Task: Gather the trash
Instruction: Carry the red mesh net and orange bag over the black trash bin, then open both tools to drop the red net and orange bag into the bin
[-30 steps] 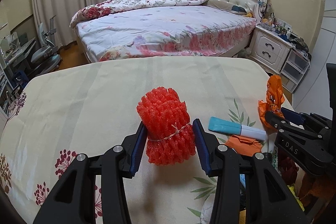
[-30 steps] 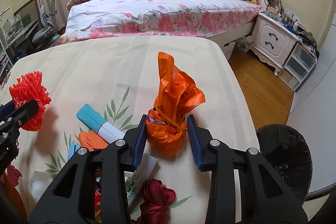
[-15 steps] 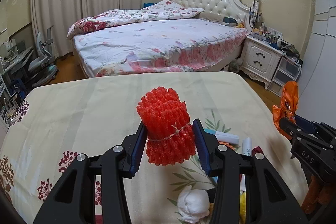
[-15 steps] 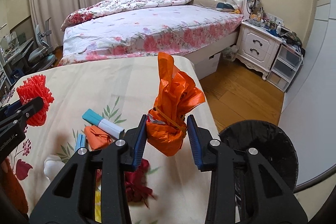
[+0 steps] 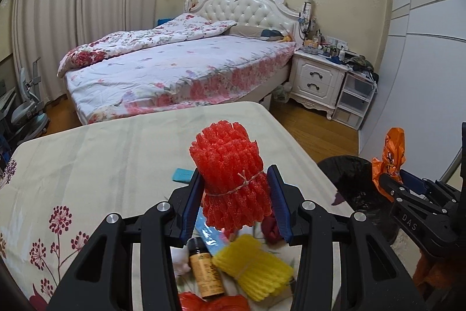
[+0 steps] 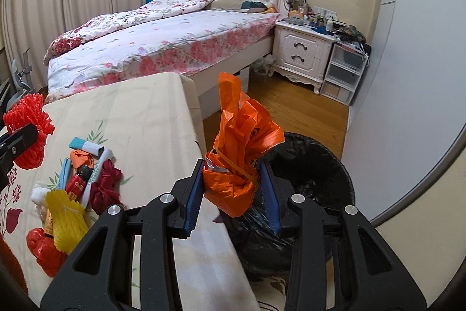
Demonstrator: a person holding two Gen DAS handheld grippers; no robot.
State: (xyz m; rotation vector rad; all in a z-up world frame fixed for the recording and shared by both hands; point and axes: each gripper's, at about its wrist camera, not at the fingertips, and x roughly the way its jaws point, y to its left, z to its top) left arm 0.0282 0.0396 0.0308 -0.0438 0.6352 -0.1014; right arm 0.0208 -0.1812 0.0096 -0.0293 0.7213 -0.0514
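Note:
My left gripper (image 5: 234,197) is shut on a red foam net bundle (image 5: 230,174) tied with string, held above the cloth-covered table (image 5: 102,165). The right gripper (image 6: 231,191) is shut on a knotted orange plastic bag (image 6: 237,159), which hangs past the table's right edge over the rim of a bin lined with a black bag (image 6: 314,179). From the left wrist view the orange bag (image 5: 391,156) and bin (image 5: 349,179) show at the right. The red bundle (image 6: 27,133) appears at the left edge of the right wrist view.
A heap of trash lies on the table: a yellow foam net (image 5: 256,267), a small brown bottle (image 5: 205,267), a dark red cloth ball (image 6: 104,182), a teal and white tube (image 6: 87,146), a red bag (image 6: 43,249). A bed (image 5: 174,69) and nightstand (image 5: 317,80) stand beyond.
Both grippers have swung right and risen, each still carrying its item. The orange bag went from over the table to over the bin. The trash heap now lies under the left gripper.

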